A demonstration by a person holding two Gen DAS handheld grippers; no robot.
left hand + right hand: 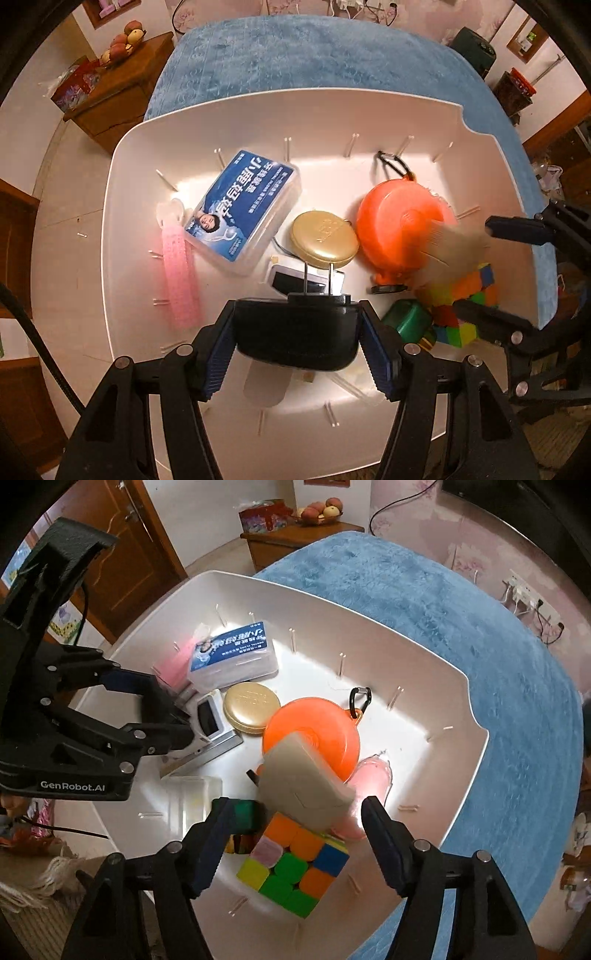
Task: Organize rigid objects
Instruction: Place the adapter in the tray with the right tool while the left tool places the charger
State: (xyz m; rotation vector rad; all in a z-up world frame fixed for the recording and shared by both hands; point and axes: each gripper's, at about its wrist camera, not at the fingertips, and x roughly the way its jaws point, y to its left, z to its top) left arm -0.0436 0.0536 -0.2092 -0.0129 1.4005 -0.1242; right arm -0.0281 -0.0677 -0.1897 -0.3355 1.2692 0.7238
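Note:
My left gripper point(299, 332) hangs over the white bin point(258, 110), its blue pads against the sides of a black plug adapter point(295, 332) whose two prongs point away. My right gripper point(301, 808) stands open above a colourful puzzle cube point(295, 867). A blurred grey-beige block point(303, 786) is between its fingers and touches neither pad. It lies over the orange round case point(314, 731). Inside the bin are also a blue-labelled clear box point(243, 206), a gold round tin point(325, 240) and a pink strip point(181, 269).
A white-and-black device point(291, 280) and a green piece point(406, 317) lie on the bin floor near the adapter. The bin rests on a blue fuzzy cover point(480, 627). A wooden cabinet with fruit point(122, 48) stands beyond. The right gripper point(474, 266) shows at the bin's right side.

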